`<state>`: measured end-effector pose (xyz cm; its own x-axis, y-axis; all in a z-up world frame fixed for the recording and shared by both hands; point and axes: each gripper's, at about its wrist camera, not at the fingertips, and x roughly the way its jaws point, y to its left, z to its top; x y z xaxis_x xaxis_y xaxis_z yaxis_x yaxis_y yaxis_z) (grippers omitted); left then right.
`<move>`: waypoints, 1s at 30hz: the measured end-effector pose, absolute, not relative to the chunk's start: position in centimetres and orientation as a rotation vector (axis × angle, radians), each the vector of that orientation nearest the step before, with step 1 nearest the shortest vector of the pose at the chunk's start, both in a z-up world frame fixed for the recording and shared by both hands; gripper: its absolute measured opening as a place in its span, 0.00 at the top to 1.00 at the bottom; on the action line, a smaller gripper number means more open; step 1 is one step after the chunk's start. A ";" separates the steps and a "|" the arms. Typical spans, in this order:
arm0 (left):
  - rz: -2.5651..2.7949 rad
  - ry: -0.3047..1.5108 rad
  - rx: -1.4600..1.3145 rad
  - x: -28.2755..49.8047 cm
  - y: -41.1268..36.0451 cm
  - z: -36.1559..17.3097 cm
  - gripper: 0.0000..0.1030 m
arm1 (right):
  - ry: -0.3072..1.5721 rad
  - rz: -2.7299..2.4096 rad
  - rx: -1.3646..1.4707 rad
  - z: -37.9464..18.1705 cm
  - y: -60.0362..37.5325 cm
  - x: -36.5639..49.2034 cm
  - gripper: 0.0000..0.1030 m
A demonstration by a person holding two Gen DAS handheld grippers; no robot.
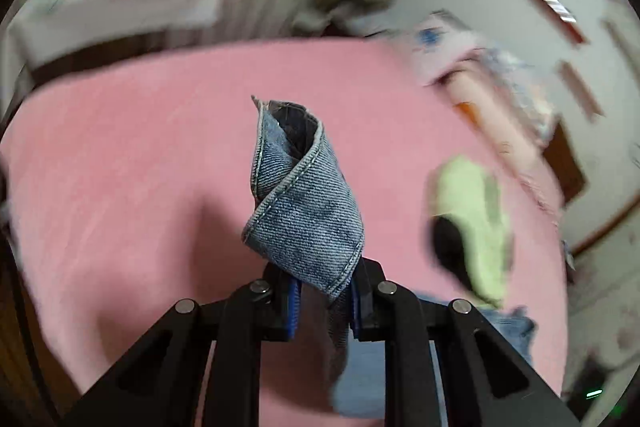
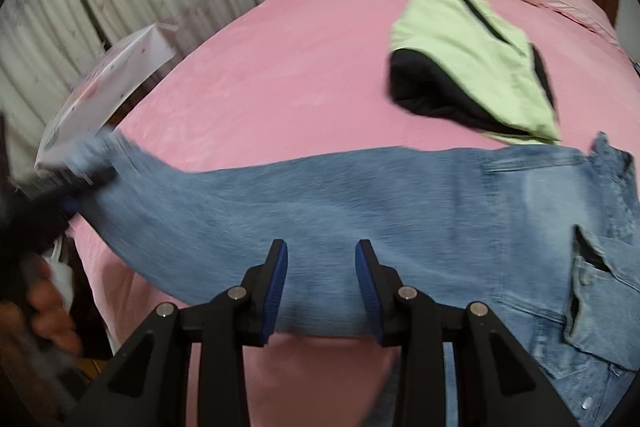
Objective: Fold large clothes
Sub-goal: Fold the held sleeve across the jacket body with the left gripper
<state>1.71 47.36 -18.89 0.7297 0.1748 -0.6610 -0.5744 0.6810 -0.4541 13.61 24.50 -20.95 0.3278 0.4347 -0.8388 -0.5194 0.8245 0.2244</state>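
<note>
Pink bed [image 2: 280, 67] filling both views. Jeans [image 2: 360, 199] stretched across its near edge, waist toward the right, leg end lifted off the left side. Green-and-black garment [image 2: 472, 67] farther up the bed, just beyond the jeans. Left gripper [image 1: 324, 291] clamped on the folded denim hem. Right gripper [image 2: 322, 287] parted over the jeans' middle, pads clear of cloth.

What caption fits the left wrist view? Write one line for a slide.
Left tool shut on the jeans hem, lifted above the pink bed sheet.
</note>
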 end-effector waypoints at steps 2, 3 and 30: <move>0.355 0.565 -0.660 4.0 44.2 -15.2 0.84 | 1.058 0.578 -0.057 -20.3 21.5 14.3 0.66; 0.303 0.547 -0.641 5.2 42.5 -13.8 0.84 | 1.052 0.558 -0.043 -20.1 20.2 14.5 0.66; -0.310 1.114 -0.249 15.8 -0.9 -30.7 0.40 | 1.126 0.175 0.162 -26.3 -17.8 15.9 0.62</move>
<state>15.78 -0.86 -30.67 0.4060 -0.3657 -0.8375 0.1196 0.9298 -0.3480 15.94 -17.84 -26.32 0.4192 0.2207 -0.8807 -0.0573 0.9745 0.2170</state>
